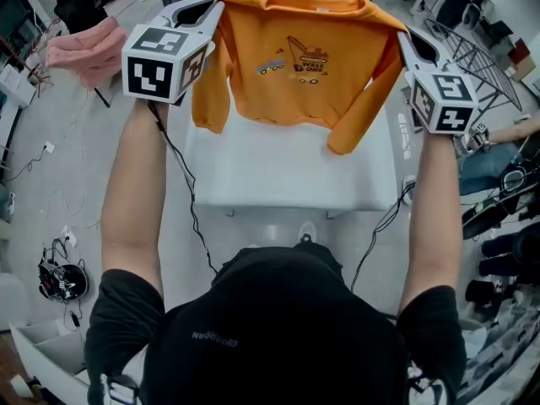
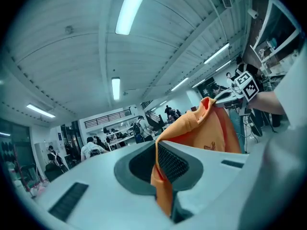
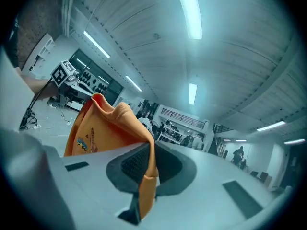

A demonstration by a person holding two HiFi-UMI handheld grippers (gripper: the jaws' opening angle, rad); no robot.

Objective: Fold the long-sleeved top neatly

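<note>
Orange top (image 1: 295, 91), collar up, shoulder line left-to-right

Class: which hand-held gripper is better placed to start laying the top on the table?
Right, marginally. The left hand-held gripper and right hand-held gripper each grip a shoulder of the top, but the right's sleeve seems to hang lower over the table.

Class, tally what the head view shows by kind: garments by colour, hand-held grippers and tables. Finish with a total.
Orange top: 1
Pink garment: 1
Hand-held grippers: 2 (left hand-held gripper, right hand-held gripper)
White table: 1
Total: 5
</note>
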